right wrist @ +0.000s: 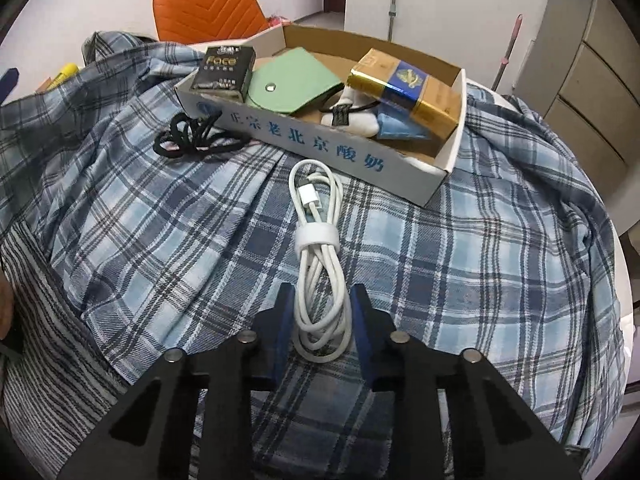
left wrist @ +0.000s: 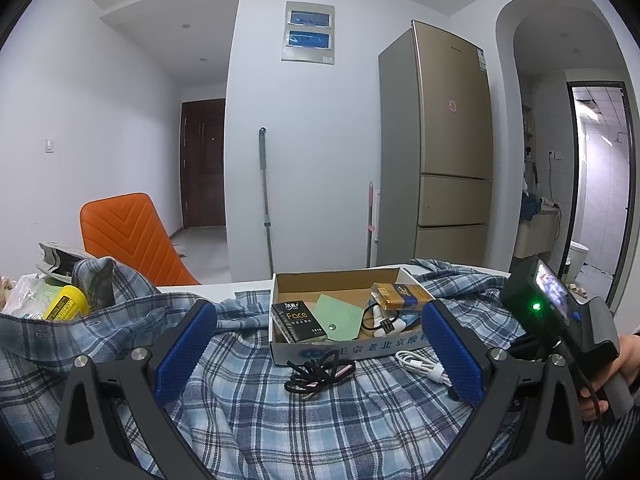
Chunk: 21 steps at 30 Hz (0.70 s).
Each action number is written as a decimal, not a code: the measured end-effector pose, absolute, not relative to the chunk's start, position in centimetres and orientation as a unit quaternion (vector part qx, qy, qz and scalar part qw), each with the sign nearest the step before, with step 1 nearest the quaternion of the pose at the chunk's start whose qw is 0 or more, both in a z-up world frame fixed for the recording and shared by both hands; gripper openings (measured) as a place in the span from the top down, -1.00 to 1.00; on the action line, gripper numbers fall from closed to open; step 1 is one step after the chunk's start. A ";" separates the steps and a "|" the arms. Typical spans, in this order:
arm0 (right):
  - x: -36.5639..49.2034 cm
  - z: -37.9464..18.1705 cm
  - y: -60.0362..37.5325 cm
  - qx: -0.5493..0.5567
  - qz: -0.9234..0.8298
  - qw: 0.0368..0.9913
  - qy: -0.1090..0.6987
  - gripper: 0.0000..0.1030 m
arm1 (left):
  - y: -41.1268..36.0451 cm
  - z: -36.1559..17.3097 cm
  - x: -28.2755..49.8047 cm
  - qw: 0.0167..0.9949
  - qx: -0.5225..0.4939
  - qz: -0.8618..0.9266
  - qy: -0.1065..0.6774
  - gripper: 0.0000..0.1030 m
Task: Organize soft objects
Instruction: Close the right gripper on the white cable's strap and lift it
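Right gripper (right wrist: 320, 312) clamps the coiled white charging cable (right wrist: 318, 240) at frame bottom — left gripper (left wrist: 316, 344) gapes wide, empty.

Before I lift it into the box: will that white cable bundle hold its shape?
Probably mostly. A white strap binds the white cable bundle at mid-length, so the loops should stay together. The free ends beyond the strap will likely droop. It looks light, and the right gripper straddles its lower loops.

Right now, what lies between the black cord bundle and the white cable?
Only bare plaid shirt separates black cord bundle from white cable, per right wrist view.
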State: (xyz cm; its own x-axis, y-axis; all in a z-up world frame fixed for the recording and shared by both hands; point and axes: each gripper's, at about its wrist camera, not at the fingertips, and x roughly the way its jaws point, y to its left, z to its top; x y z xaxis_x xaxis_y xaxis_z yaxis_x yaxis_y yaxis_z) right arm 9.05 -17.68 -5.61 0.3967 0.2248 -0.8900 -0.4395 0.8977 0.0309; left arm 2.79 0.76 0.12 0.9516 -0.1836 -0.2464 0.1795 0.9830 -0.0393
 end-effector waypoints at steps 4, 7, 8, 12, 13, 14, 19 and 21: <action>8.3 -4.2 -18.5 -0.093 0.204 0.849 0.479 0.83 | 0.7 0.1 2.7 0.988 -0.003 -0.089 0.126 -1.00; 7.6 -2.7 -19.5 -0.083 0.217 0.864 0.447 0.86 | 0.3 0.1 2.6 0.987 0.010 -0.093 0.130 -1.00; 7.3 -2.2 -19.4 -0.079 0.220 0.870 0.435 0.86 | 0.1 0.2 2.7 0.986 0.014 -0.096 0.134 -1.00; 7.0 -1.0 -19.5 -0.086 0.226 0.879 0.410 0.86 | -0.1 -0.2 3.5 0.984 0.021 -0.094 0.152 -1.00; 7.3 -1.0 -19.6 -0.078 0.225 0.880 0.412 0.86 | -0.1 -0.2 3.7 0.983 0.019 -0.094 0.159 -1.00; 7.4 -1.0 -19.7 -0.074 0.228 0.877 0.416 0.86 | 0.0 -0.3 3.9 0.982 0.016 -0.093 0.163 -1.00; 7.8 -2.1 -20.0 -0.086 0.234 0.861 0.442 0.80 | 0.6 -0.3 4.2 0.981 0.001 -0.092 0.169 -1.00; 8.3 -3.2 -20.1 -0.077 0.244 0.843 0.473 0.62 | 0.6 -0.3 4.3 0.981 0.001 -0.092 0.171 -1.00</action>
State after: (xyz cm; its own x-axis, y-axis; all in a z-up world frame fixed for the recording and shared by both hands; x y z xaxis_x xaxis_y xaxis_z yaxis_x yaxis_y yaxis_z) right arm 8.32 -20.06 -3.24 0.4342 0.3386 -0.8347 -0.4840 0.8693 0.1009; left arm 4.29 0.59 -0.34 0.9248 -0.1808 -0.3347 0.1814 0.9830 -0.0297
